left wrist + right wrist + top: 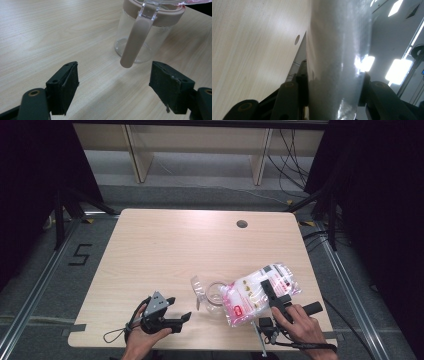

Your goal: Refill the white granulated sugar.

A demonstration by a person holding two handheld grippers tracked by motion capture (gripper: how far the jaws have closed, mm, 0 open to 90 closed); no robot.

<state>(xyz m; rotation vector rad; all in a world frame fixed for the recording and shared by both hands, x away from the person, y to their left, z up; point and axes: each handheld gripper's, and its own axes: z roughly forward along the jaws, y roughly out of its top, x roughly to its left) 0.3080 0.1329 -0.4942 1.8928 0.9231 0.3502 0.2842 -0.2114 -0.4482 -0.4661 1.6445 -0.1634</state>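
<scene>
Wooden table (150,250); right hand-held gripper (272,292) tilting bag (260,292)

Left hand-held gripper (176,310), lower left of the high view: black body, grey three-cornered plate on top with small dark dots, thin black cable looping off toward the lower left. In the left gripper view: two blocky black jaws with matt rubber pads, chipped and scuffed at the edges, small screw recesses in the top faces, brass-coloured pivot pins in rounded black links at the bottom corners.

Right hand-held gripper (272,292), lower right of the high view: black, long straight jaws, cylindrical black grip, black cable trailing along the bottom edge. In the right gripper view: same rounded black links, brass-coloured pins.

Forearms bare; no sleeves visible.
</scene>
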